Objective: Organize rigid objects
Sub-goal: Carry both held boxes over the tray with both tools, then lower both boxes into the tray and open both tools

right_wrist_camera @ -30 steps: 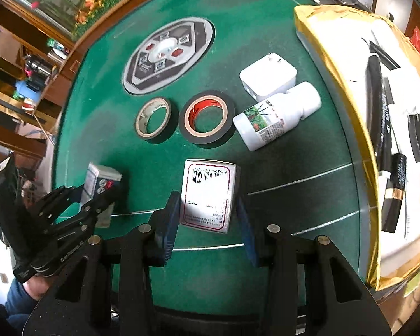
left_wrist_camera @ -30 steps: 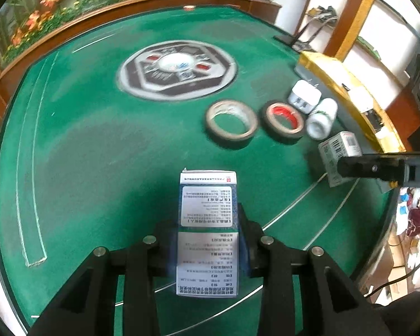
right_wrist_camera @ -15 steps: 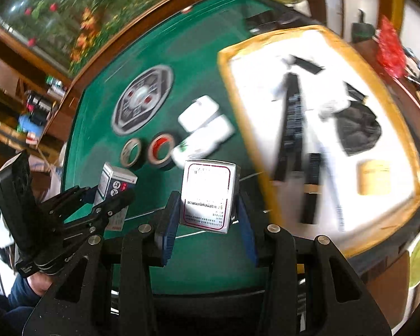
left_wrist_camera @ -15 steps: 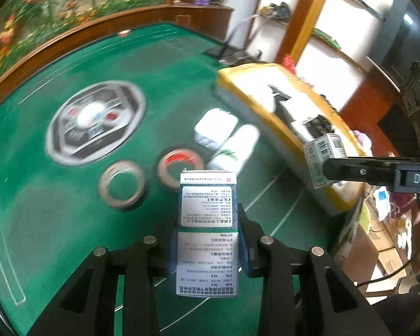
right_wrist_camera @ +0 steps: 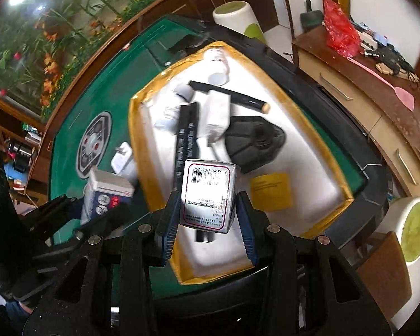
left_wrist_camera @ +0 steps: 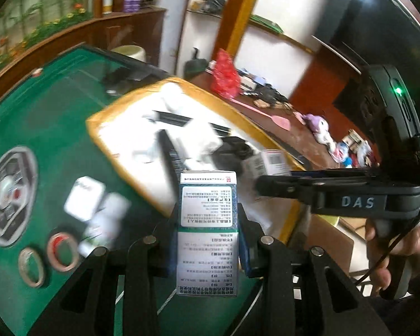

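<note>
left tool [left_wrist_camera: 208,240] is clamping a printed box [left_wrist_camera: 207,229] upright between its pads | right tool [right_wrist_camera: 208,218] is clamping a barcoded box [right_wrist_camera: 210,196] over the yellow-rimmed tray [right_wrist_camera: 137,140]

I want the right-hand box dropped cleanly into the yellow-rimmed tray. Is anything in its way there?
Nothing stands between the barcode box in the right gripper and the tray. The tray floor is crowded, though: long black bars lie directly beyond the box, a black pouch to their right. Bare white floor shows nearest the gripper.
</note>
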